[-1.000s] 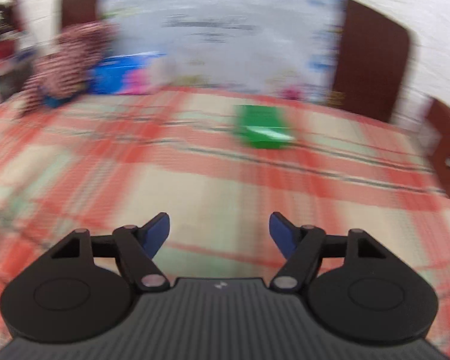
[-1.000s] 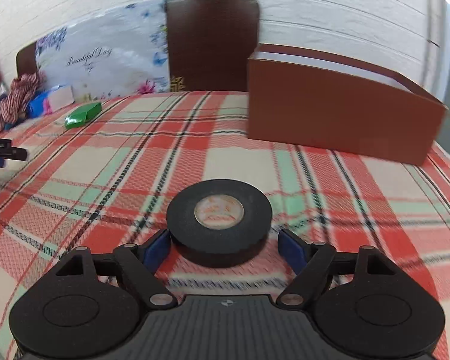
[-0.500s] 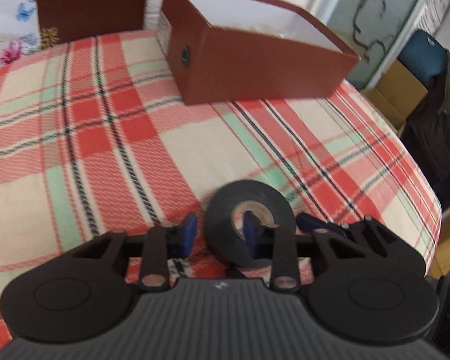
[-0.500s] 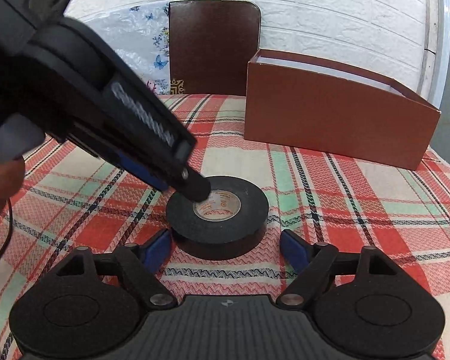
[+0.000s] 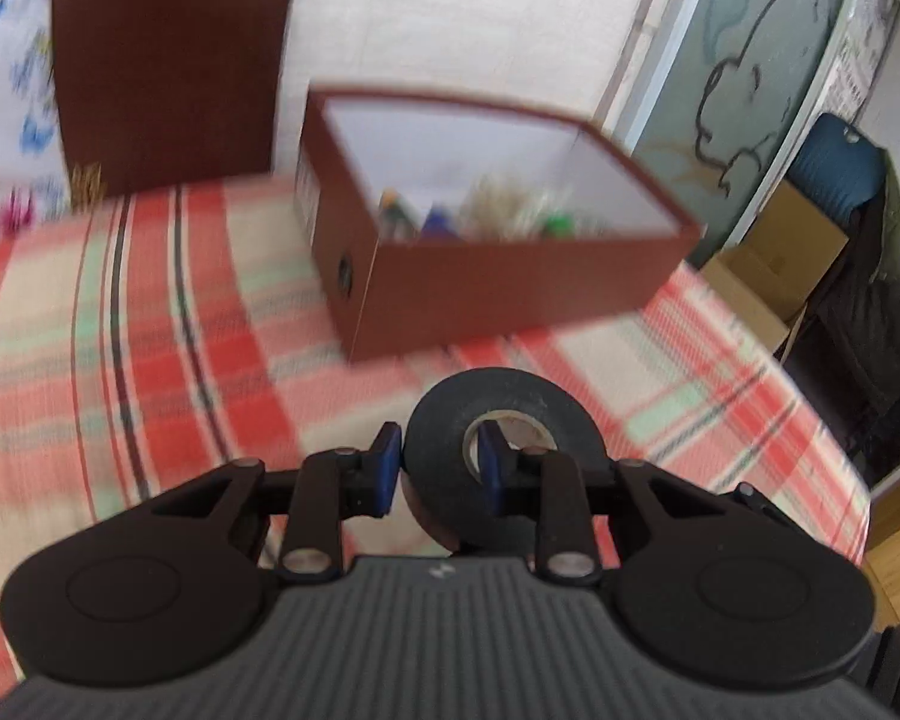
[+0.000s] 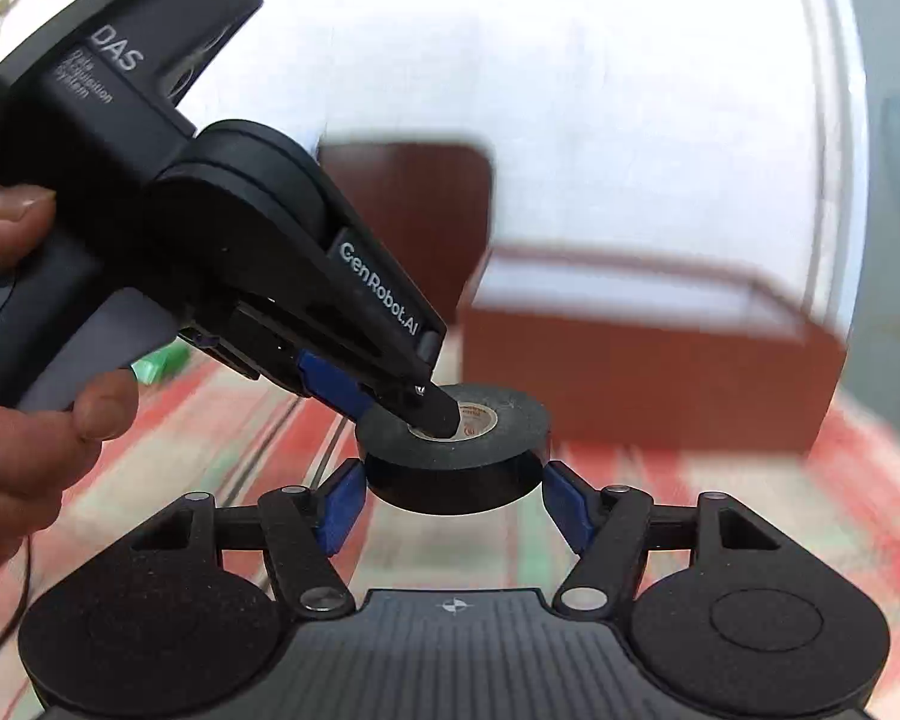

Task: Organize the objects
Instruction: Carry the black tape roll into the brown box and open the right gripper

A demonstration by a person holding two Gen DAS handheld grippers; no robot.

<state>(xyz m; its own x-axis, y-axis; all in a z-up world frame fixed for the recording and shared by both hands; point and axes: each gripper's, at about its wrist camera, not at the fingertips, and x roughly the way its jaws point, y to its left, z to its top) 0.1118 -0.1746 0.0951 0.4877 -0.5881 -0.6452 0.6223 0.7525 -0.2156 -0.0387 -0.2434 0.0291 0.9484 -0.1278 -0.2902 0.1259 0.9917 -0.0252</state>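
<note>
A black tape roll (image 6: 456,471) hangs just above the plaid tablecloth (image 5: 150,330). My left gripper (image 5: 438,468) is shut on its wall, with one blue pad in the core hole and the other on the outer rim. In the right wrist view that gripper comes down from the upper left, held by a person's hand (image 6: 24,396). My right gripper (image 6: 455,504) sits just behind the roll; its jaws are closing, and both blue pad tips touch the roll's sides. A brown open box (image 5: 510,288) with several small items inside stands beyond the tape roll (image 5: 501,414).
A dark brown chair back (image 5: 162,66) stands behind the table at the wall. A green box (image 6: 159,363) lies at the far left of the cloth. The table's right edge (image 5: 834,450) drops off to a cardboard box (image 5: 774,264) and a blue chair.
My left gripper swung from the green box across to the tape, shut on its wall and lifted it. My right gripper tilted upward and its jaws narrowed onto the roll's sides.
</note>
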